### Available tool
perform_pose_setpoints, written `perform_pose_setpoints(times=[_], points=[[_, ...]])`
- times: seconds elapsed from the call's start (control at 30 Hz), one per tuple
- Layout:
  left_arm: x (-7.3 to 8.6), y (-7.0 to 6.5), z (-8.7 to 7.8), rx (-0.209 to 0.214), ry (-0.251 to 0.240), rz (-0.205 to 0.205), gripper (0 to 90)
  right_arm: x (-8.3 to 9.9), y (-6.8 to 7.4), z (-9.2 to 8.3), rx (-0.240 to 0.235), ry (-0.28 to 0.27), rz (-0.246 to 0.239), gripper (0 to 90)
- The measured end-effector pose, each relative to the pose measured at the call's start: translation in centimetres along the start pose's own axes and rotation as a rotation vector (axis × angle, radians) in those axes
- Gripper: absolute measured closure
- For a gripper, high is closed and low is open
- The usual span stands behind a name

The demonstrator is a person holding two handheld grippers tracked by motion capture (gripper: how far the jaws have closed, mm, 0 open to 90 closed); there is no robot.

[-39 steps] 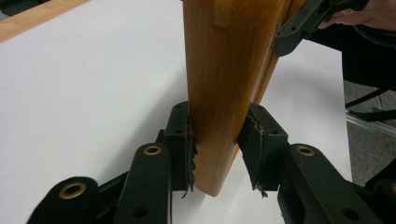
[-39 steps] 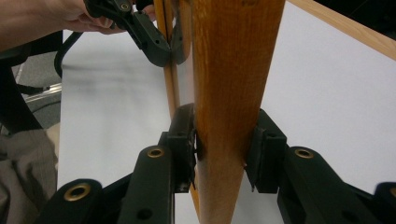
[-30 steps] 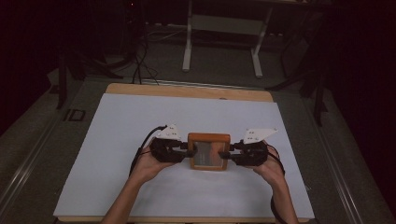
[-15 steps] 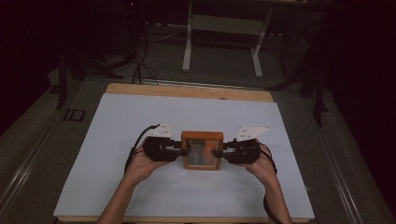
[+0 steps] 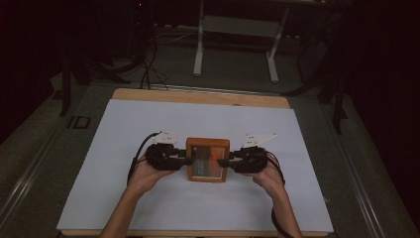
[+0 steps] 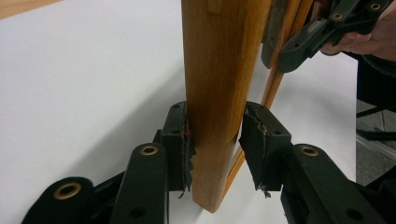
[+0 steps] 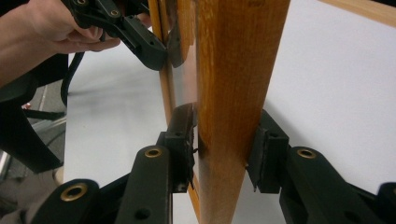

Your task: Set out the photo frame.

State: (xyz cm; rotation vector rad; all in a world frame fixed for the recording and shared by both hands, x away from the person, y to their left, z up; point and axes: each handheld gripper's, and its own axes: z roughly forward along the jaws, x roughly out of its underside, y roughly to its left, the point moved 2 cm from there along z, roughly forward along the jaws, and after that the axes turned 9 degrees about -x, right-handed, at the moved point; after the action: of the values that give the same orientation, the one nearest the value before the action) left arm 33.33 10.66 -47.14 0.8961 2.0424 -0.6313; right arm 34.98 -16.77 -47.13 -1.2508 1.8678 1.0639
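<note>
left claw (image 5: pixel 187 160): clamped shut | right claw (image 5: pixel 221 162): clamped shut, facing it

Orange-brown wooden frame (image 5: pixel 208 159), black left gripper (image 5: pixel 184 160), white table cover (image 5: pixel 198 119).

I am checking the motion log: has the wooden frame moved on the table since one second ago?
Yes. In the high view the wooden frame has shifted toward the person's left and a little nearer the table's front edge, carried between the two hand-held grippers.
</note>
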Motion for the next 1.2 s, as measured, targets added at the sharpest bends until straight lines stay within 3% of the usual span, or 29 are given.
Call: perform_pose_setpoints(times=[0.27, 0.53, 1.2], points=[[0.7, 1.0, 0.2, -0.014, 0.002, -0.046, 63.5, 0.1, -0.8, 1.4, 0.007, 0.005, 0.050, 63.0], [0.9, 1.4, 0.5, -0.047, 0.017, -0.052, 62.9, 0.3, -1.5, 2.3, 0.007, 0.008, 0.075, 61.8], [0.3, 2.0, 1.7, -0.075, 0.016, -0.112, 61.9, 0.1, -3.4, 2.3, 0.005, -0.002, 0.137, 60.0]])
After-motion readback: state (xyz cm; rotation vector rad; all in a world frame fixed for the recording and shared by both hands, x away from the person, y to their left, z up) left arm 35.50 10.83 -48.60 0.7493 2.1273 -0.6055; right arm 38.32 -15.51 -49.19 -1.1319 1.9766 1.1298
